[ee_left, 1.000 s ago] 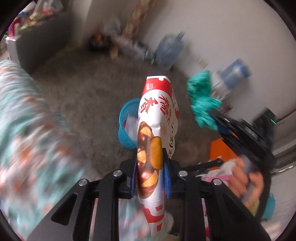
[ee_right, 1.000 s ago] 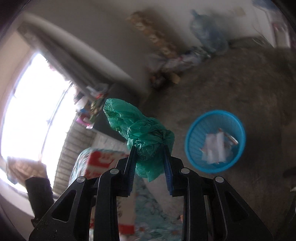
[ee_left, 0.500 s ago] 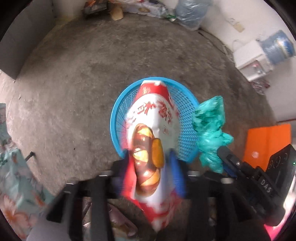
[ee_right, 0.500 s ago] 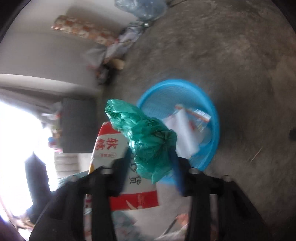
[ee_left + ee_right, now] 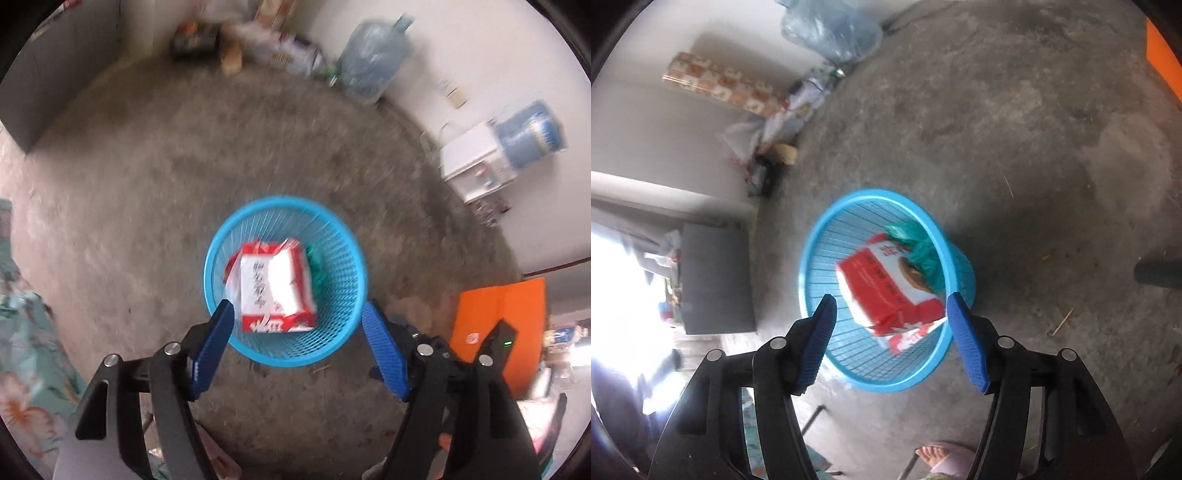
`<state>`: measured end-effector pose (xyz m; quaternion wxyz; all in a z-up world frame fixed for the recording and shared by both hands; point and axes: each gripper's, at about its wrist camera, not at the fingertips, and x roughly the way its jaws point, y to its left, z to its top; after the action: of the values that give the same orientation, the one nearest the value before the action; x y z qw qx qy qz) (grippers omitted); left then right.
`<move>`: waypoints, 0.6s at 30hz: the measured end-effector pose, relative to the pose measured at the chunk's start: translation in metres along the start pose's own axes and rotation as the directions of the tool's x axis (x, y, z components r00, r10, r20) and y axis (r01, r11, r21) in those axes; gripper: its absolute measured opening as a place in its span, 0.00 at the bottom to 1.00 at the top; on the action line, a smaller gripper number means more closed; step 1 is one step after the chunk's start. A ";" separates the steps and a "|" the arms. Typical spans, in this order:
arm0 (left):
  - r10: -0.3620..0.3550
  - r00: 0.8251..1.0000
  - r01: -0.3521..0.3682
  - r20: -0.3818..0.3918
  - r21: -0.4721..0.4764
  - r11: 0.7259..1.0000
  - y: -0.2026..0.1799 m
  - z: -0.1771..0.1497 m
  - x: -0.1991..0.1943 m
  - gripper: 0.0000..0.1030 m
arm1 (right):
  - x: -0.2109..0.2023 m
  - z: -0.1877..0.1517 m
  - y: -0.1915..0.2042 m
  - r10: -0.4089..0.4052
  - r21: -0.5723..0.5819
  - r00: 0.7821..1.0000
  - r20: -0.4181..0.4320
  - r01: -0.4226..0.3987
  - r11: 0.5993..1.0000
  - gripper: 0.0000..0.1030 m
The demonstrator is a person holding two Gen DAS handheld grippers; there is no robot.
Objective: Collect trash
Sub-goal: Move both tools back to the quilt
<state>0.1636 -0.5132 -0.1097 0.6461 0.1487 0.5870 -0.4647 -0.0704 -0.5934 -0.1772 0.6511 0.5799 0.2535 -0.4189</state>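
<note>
Both grippers hang above the blue basket point(image 5: 286, 354) on the concrete floor point(image 5: 147, 177), tilted down so that whatever they let go falls inside it. The left gripper point(image 5: 297, 341) has just been opening and its jaws stand wide with nothing between them; the right gripper point(image 5: 890, 338) has likewise been opening and is empty. In the basket lies the red and white snack bag point(image 5: 275, 291), and tucked against its far side is what looks like the crumpled green plastic bag point(image 5: 918, 245), blurred. Other scraps may lie underneath, hidden by the snack bag.
</note>
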 end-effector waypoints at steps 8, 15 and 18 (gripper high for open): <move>-0.078 0.948 0.068 0.310 0.044 0.997 0.011 -0.056 -0.171 0.85 | -0.056 -0.037 0.089 0.129 -0.278 0.991 0.039 -0.113 0.954 0.60; 0.039 0.868 -0.040 0.496 -0.010 0.999 0.050 -0.156 -0.276 0.95 | -0.113 -0.120 0.185 0.231 -0.628 0.973 -0.019 -0.191 0.754 0.70; 0.136 0.852 -0.111 0.506 -0.081 0.991 0.068 -0.196 -0.299 0.95 | -0.128 -0.162 0.213 0.264 -0.723 0.961 -0.081 -0.239 0.648 0.78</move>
<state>0.1310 -0.2051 0.0815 0.8102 0.0421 0.3955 -0.4306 0.0673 -0.4098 0.0104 0.8825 0.2972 0.3055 -0.1989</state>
